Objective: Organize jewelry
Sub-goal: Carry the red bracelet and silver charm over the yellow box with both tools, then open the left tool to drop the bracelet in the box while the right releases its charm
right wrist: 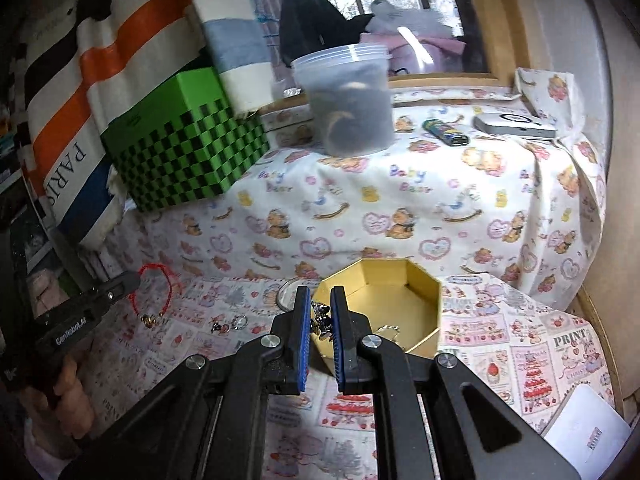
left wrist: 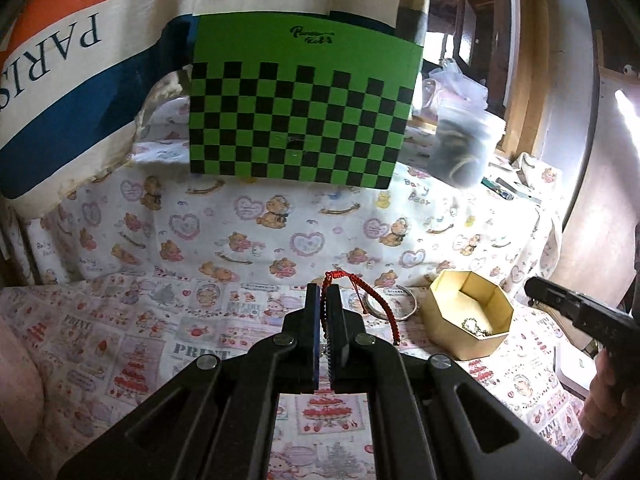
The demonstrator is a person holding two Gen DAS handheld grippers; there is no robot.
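Observation:
My left gripper point(left wrist: 323, 291) is shut on a red cord bracelet point(left wrist: 351, 280), which loops off to the right above the printed cloth. In the right wrist view the red cord bracelet point(right wrist: 154, 286) hangs from the left gripper point(right wrist: 134, 280), small gold beads at its low end. My right gripper point(right wrist: 321, 295) is shut on a small silver and dark trinket point(right wrist: 323, 320), just left of the open gold octagonal box point(right wrist: 424, 320). A thin chain point(right wrist: 387, 330) lies in that box. The gold box point(left wrist: 448, 320) sits right of my left gripper, and the right gripper point(left wrist: 536, 290) is beyond it.
A silver bangle point(left wrist: 400, 306) lies beside the box. Small rings or earrings point(right wrist: 230, 325) lie on the cloth. Behind, on a raised cloth-covered ledge, stand a green checkered box point(left wrist: 300, 116), a plastic tub point(right wrist: 348, 104), a lighter point(right wrist: 446, 133) and a white device point(right wrist: 514, 126). A striped bag point(left wrist: 72, 80) stands left.

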